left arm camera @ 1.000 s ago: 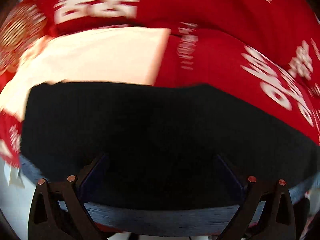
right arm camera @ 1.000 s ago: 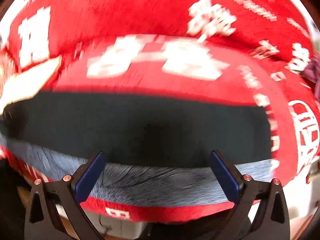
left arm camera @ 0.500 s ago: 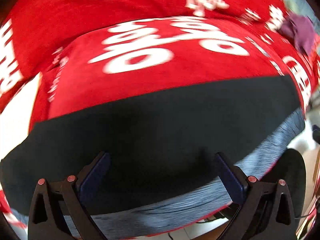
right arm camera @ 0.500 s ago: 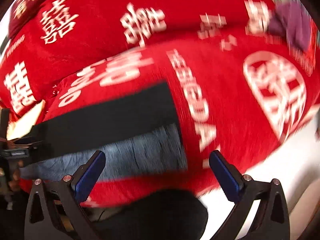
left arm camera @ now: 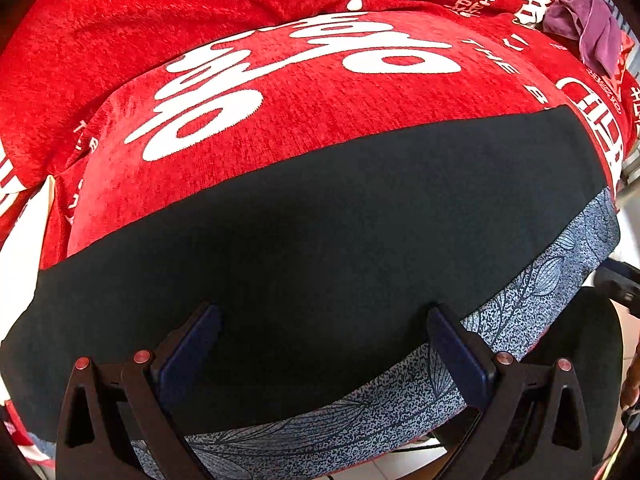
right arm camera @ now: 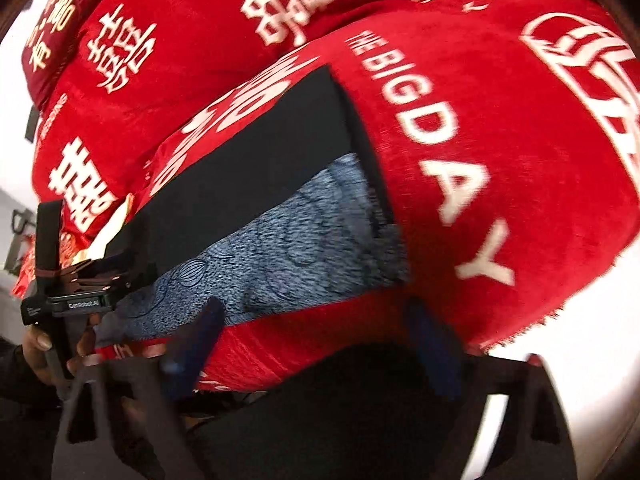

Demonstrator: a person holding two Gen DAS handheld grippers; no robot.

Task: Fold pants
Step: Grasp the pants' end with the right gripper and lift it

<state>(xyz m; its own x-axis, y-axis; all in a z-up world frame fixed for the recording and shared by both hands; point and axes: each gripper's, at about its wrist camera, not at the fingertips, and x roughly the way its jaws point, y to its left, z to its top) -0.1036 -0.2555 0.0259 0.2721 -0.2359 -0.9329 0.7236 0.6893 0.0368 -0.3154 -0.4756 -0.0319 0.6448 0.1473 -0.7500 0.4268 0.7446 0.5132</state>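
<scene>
A red blanket (left arm camera: 280, 128) printed with white characters and the words "THE BIG DAY" covers the whole supporting surface and carries every item. On it lie the pants (left arm camera: 320, 248), folded into a long dark band with a blue-grey leaf-patterned strip (left arm camera: 540, 280) running along the near side. The band's long axis runs parallel to the blanket's near edge, from the near left corner toward the right; in the right wrist view its right-hand short end (right arm camera: 360, 152) stops well short of the blanket's fringed right edge. A crumpled purple cloth (left arm camera: 588, 24) rests near the far right corner of the blanket, well apart from the pants. The left gripper (left arm camera: 320, 340) hangs over the near edge of the pants, its blue-padded fingers (left arm camera: 192, 344) spread wide with nothing between them. The right gripper (right arm camera: 316, 340), blurred, sits at the blanket's near edge just right of the pants' end, fingers (right arm camera: 196, 340) likewise spread and empty. In that view the left gripper and the hand holding it (right arm camera: 38, 354) appear at the left.
</scene>
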